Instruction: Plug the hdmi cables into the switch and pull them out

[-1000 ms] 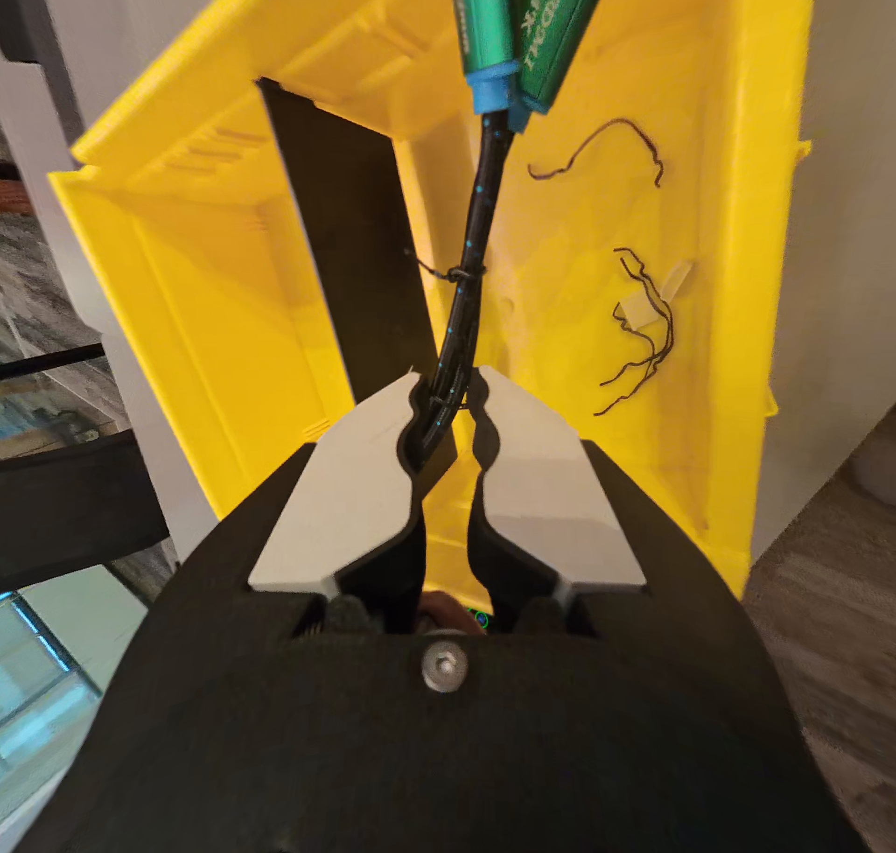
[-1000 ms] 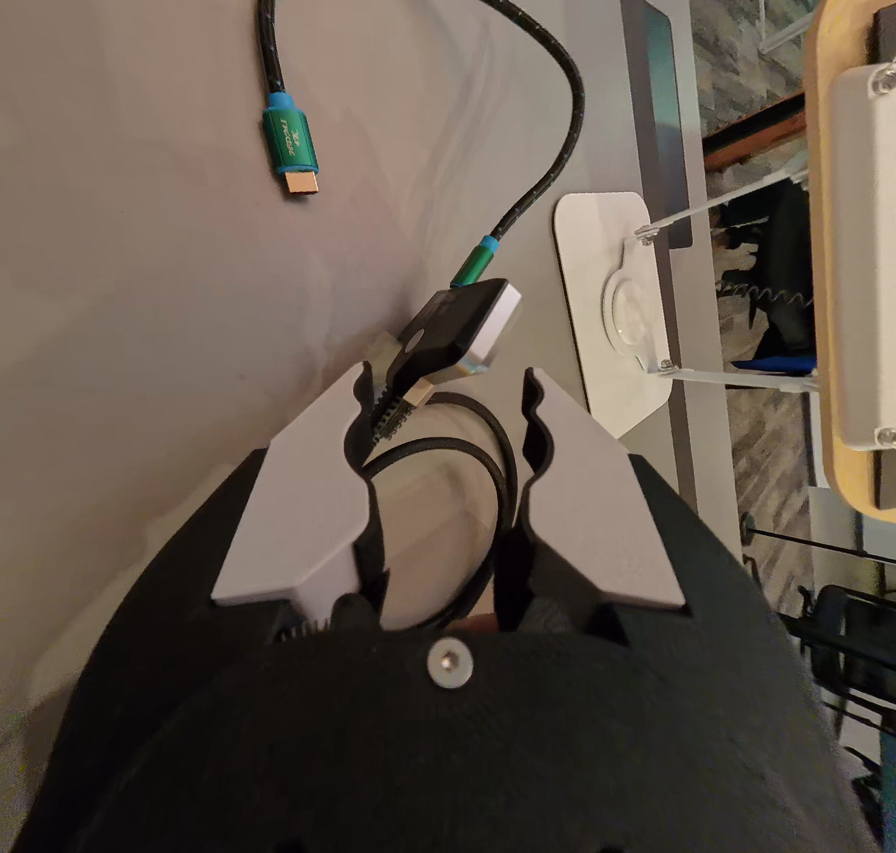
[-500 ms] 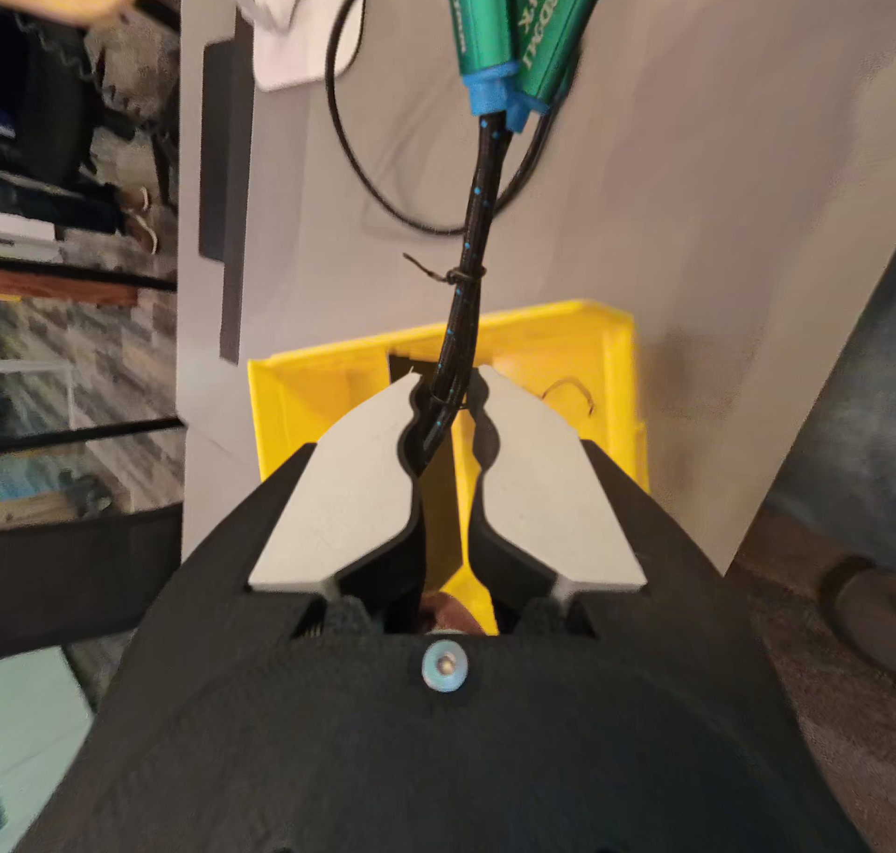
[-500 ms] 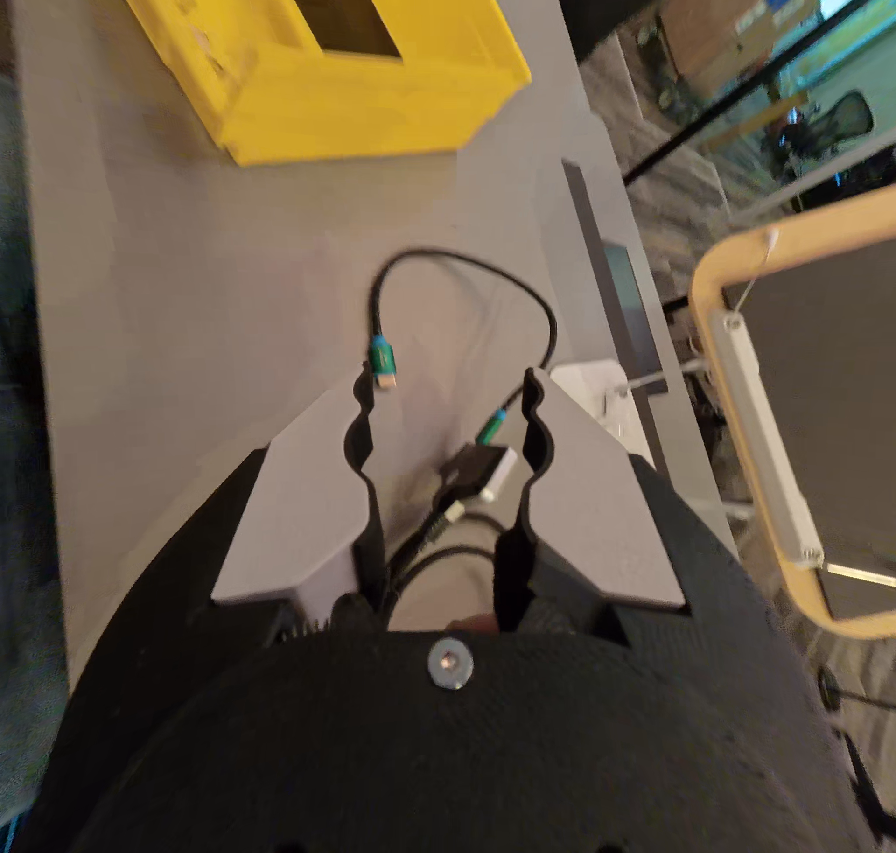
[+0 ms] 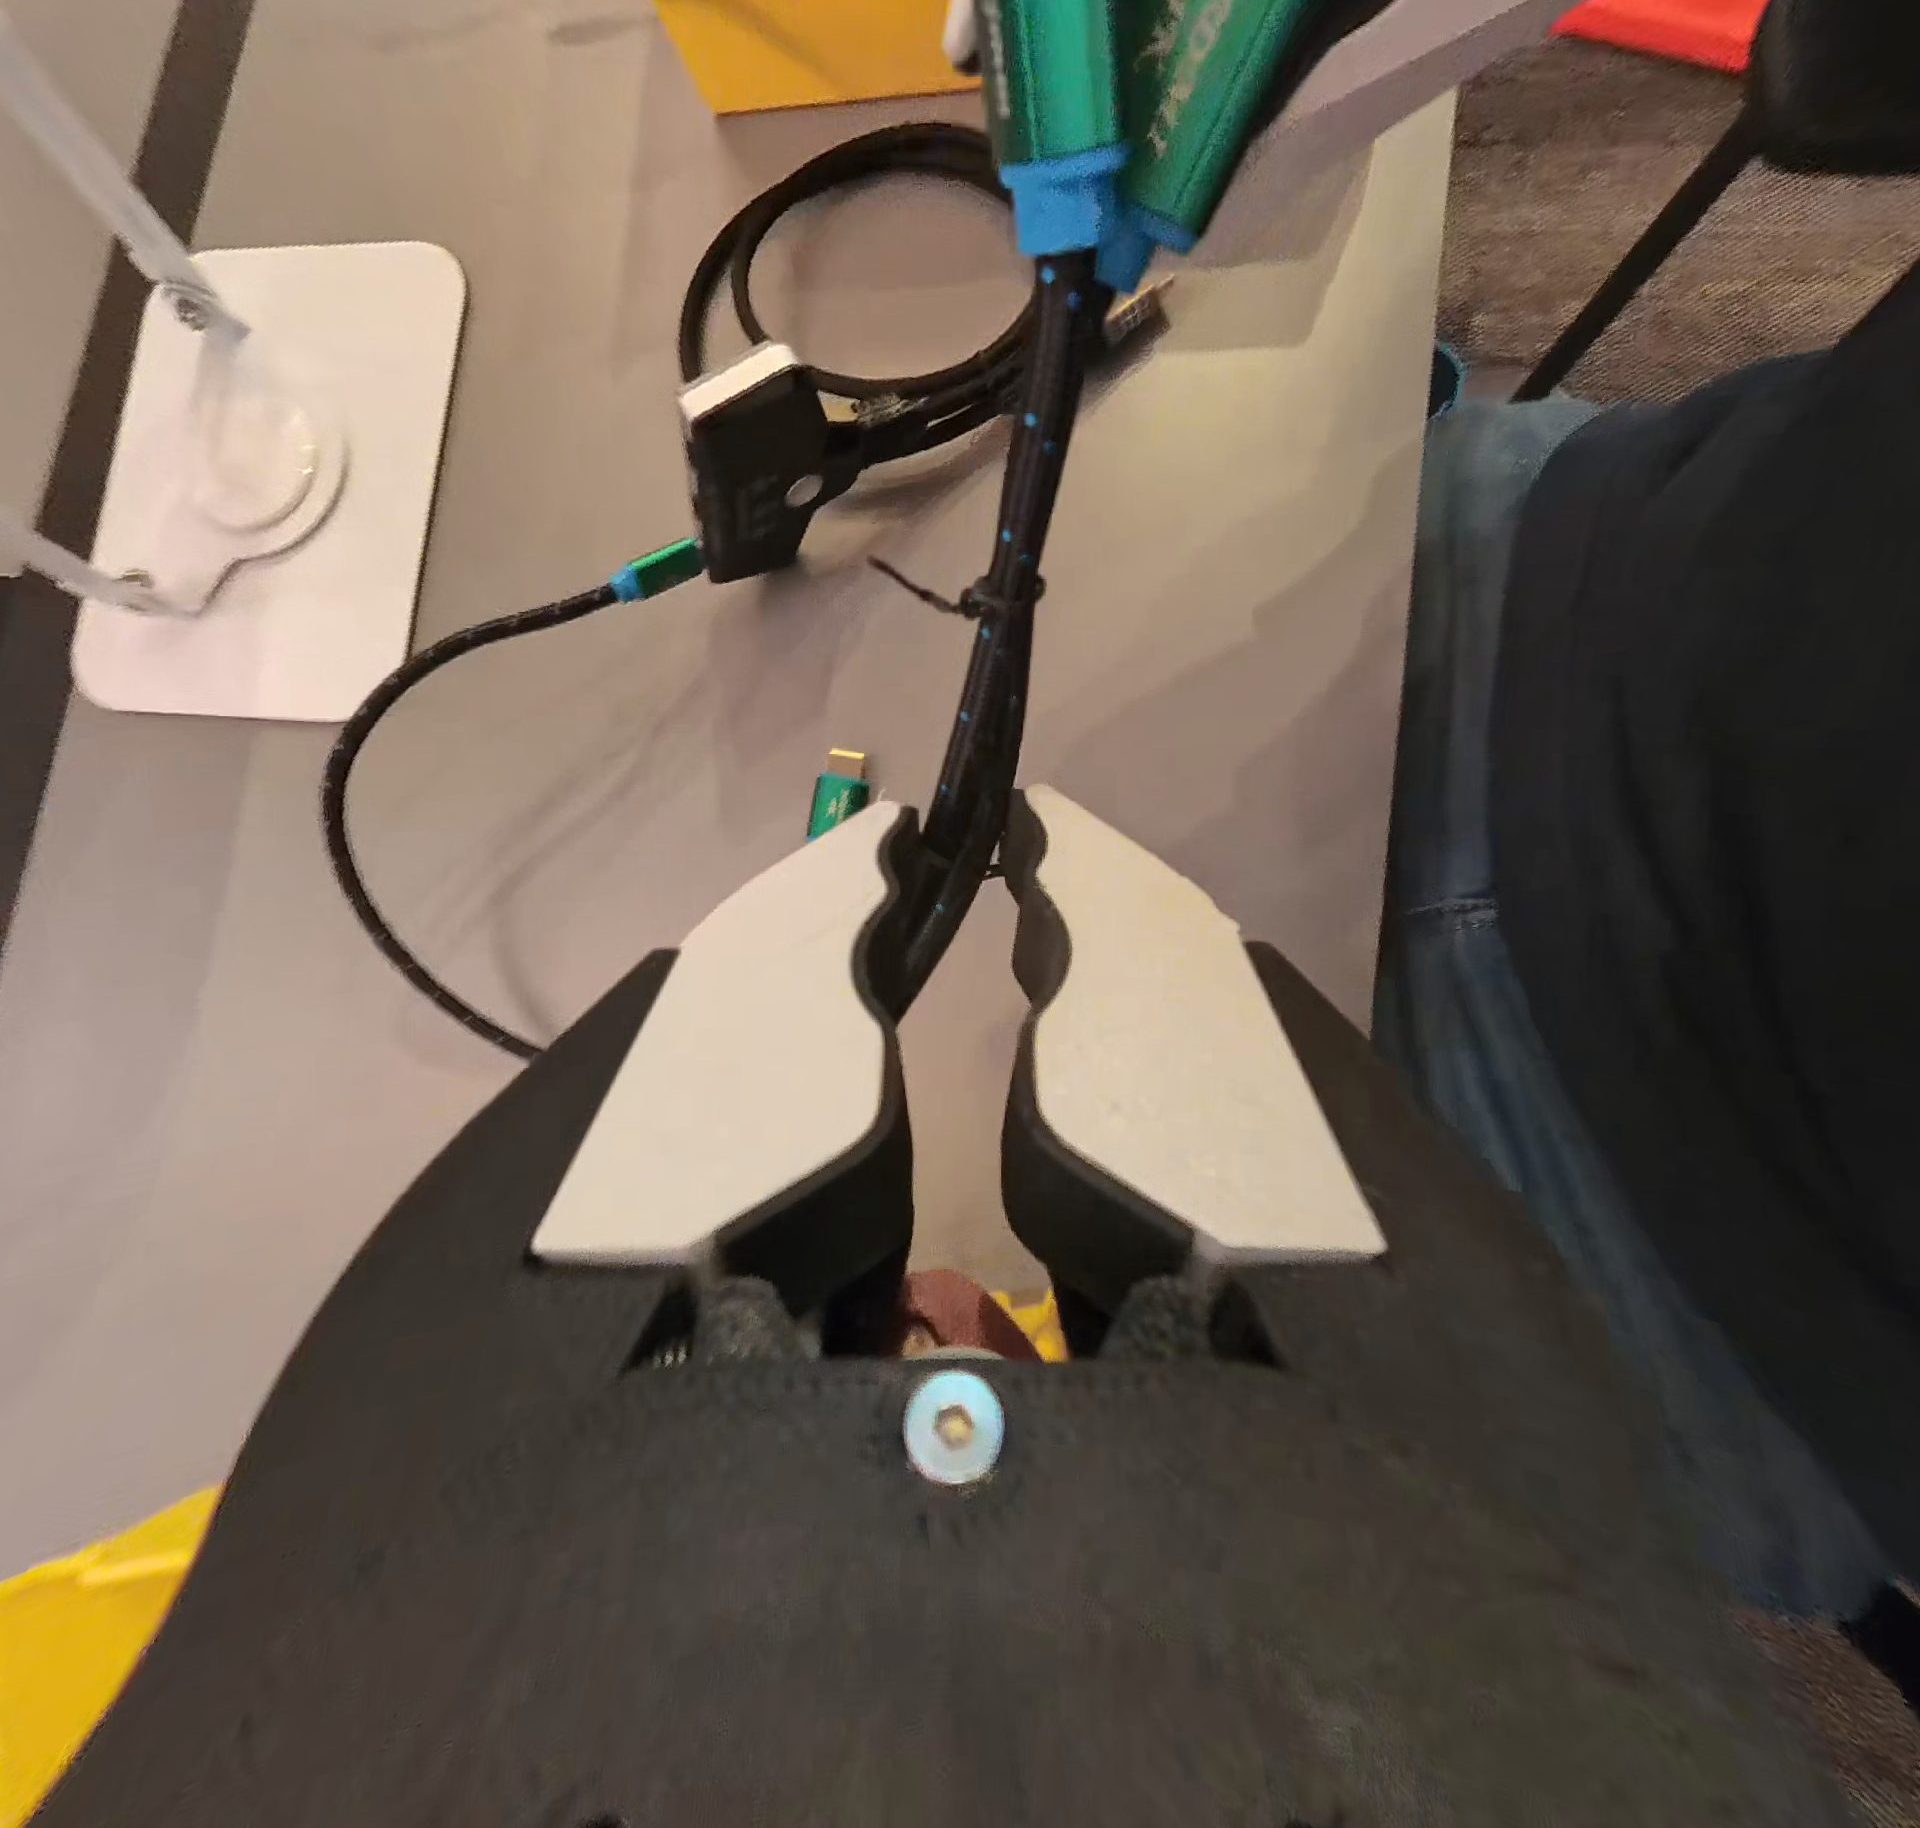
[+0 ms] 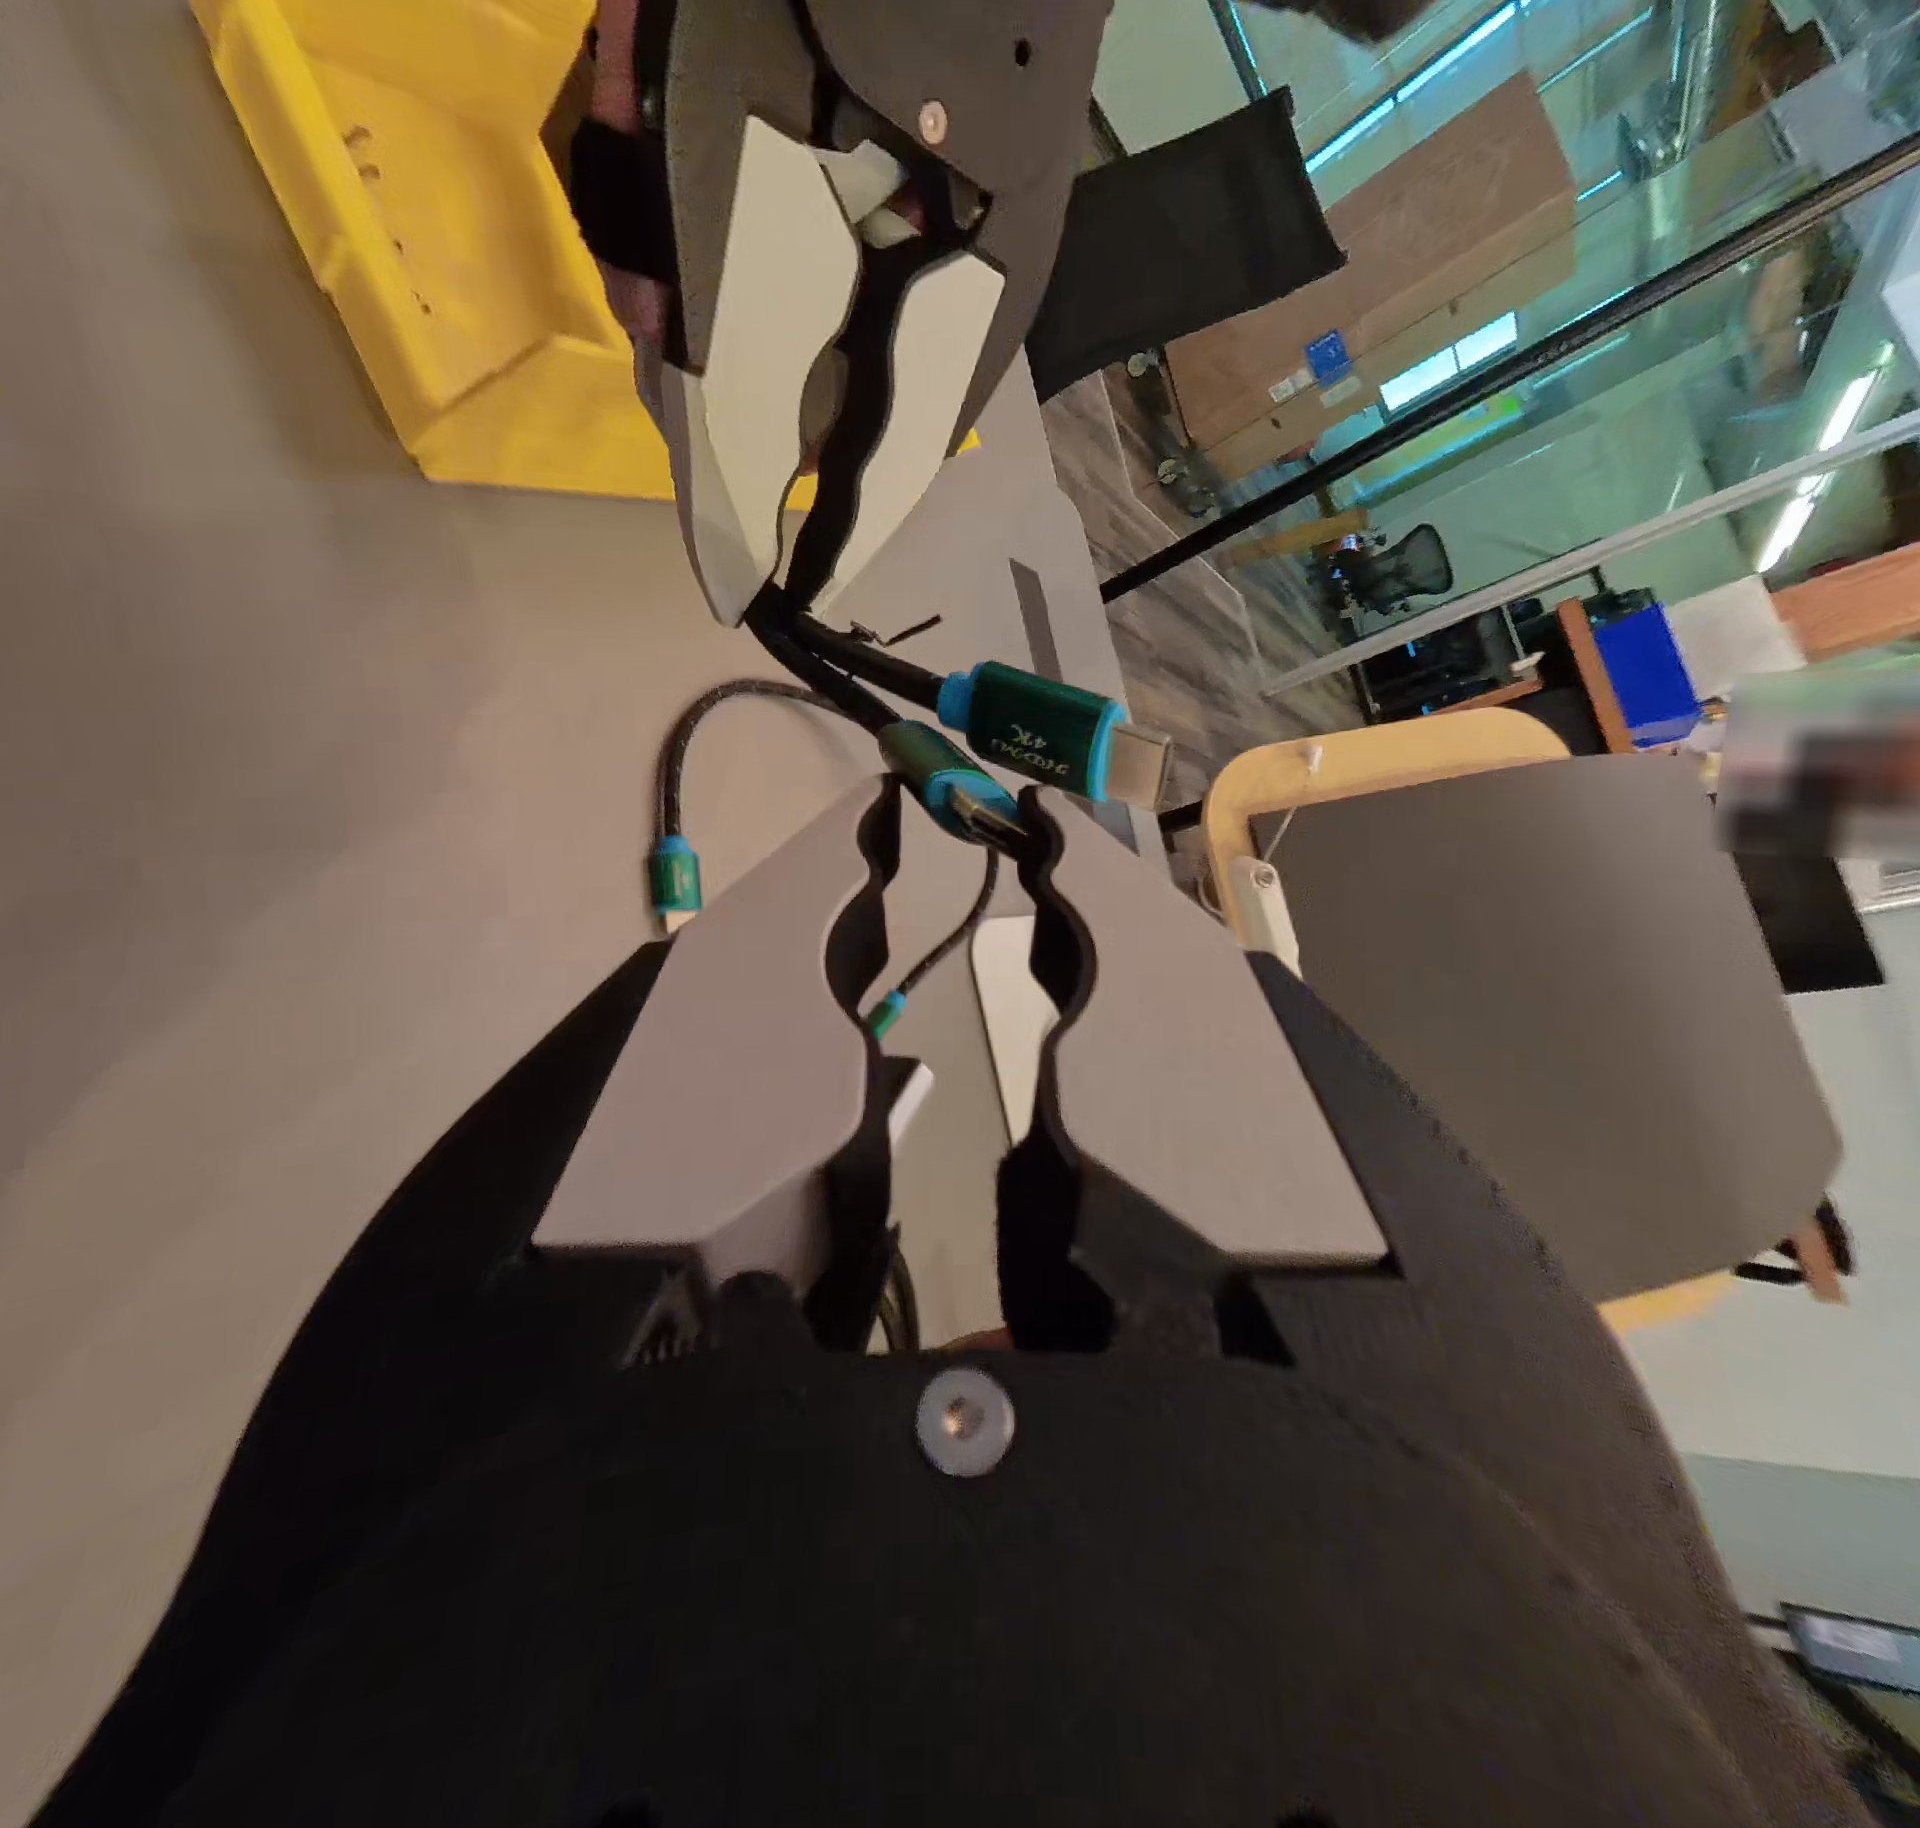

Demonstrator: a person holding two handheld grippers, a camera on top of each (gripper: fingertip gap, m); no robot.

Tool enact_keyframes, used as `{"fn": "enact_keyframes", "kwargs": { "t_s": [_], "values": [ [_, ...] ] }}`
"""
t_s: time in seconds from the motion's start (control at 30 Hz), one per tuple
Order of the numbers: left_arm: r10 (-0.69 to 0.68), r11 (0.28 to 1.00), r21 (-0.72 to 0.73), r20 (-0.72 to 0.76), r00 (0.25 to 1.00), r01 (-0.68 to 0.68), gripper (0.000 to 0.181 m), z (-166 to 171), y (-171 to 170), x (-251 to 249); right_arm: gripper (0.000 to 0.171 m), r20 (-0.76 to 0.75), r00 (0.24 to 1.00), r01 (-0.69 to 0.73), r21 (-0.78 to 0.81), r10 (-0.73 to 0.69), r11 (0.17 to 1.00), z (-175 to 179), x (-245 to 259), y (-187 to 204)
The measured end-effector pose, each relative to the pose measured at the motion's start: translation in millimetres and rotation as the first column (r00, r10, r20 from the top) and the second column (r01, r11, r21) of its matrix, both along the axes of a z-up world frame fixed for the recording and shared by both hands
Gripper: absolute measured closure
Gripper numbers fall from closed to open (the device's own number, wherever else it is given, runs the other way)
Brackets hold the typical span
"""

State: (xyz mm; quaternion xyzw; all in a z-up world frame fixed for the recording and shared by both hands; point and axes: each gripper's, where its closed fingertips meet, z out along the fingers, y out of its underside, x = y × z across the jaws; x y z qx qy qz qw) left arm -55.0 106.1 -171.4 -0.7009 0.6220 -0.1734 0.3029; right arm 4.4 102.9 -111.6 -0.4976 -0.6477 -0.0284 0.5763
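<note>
The left tongs point(image 5: 961, 833) are nearly closed, pinching a doubled black braided HDMI cable point(image 5: 1003, 573) bound by a thin black tie, so that its two green metal plugs with blue collars point(image 5: 1049, 43) stick out ahead of the tips. The right tongs point(image 6: 956, 812) stand open with a clear gap and hold nothing; one of those two plugs point(image 6: 961, 786) lies right at their tips, though whether it touches them cannot be told. On the grey desk point(image 5: 260, 999) lies one small black-and-silver switch box point(image 5: 748, 469), with one green plug point(image 5: 655, 570) of a second braided cable pushed into it; that cable's other green plug point(image 5: 836, 804) lies loose on the desk just beside the left tongs. That makes four plugs, two cables and one switch. The plugs carry pale lettering. A yellow plastic bin point(image 6: 416, 168) and a white flat stand base point(image 5: 312, 479) also rest on the desk.
</note>
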Motion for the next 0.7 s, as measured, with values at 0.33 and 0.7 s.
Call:
{"fn": "enact_keyframes", "kwargs": {
  "t_s": [0.33,0.7],
  "values": [
    [-0.022,0.992,-0.123,0.026,0.999,0.025,0.166,-17,7,31,0.158,0.115,0.993,-0.003,0.001,0.003,1.0,-14,29,3],
    [0.015,1.0,0.008,0.067,0.998,-0.016,0.148,-31,39,53,0.164,0.068,0.997,0.045,-0.105,-0.038,0.993,-35,41,15]
  ]
}}
